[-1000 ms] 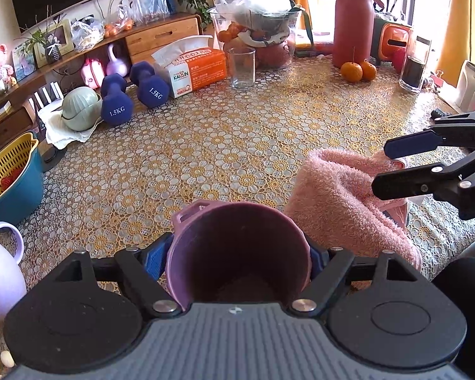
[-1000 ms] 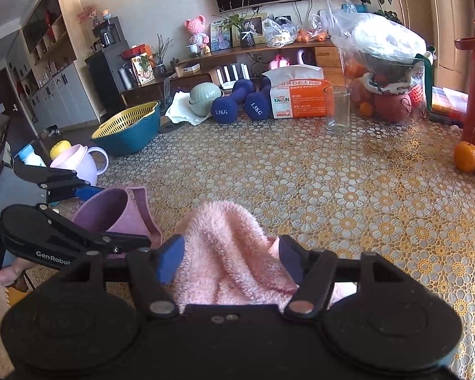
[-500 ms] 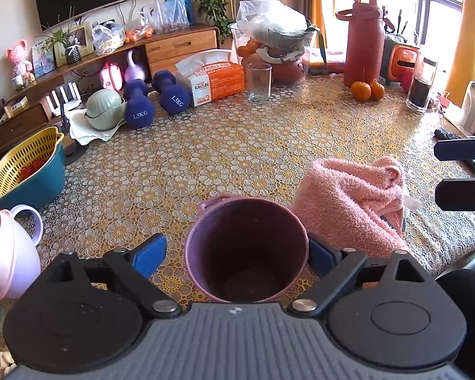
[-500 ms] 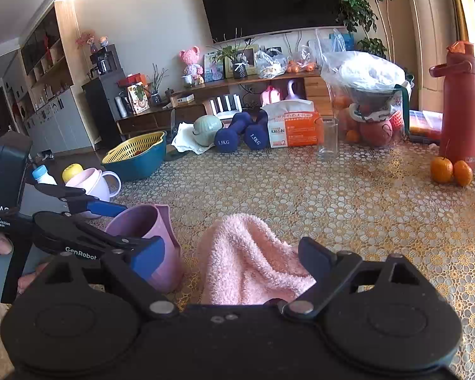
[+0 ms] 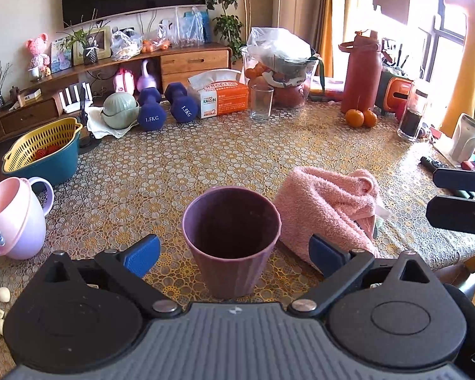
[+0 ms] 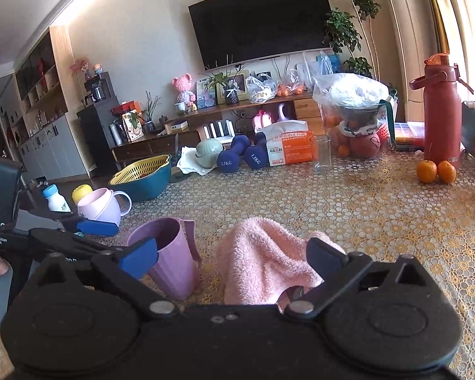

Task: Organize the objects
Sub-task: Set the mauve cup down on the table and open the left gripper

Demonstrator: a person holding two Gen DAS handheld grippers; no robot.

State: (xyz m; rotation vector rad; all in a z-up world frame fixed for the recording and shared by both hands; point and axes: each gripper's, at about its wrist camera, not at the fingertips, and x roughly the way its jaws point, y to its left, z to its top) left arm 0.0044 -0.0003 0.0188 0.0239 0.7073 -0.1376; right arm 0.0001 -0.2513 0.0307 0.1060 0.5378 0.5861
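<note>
The purple cup [image 5: 231, 239] is seen upright on the desk [image 5: 205, 158] between the spread fingers of the released left gripper [image 5: 234, 251]. The pink towel [image 6: 262, 259] lies before the released right gripper [image 6: 232, 258]; the cup handle is shown only in the right wrist view.

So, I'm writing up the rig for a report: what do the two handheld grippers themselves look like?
Both are matte black plastic. The left gripper has two round hinge housings, angled link arms with silver pivot screws, blue fingertip pads and a ribbed grey centre plate. The right gripper has the same housings, silver screws and blue-padded fingers. White lettering marks the left one's side; no cables show.
</note>
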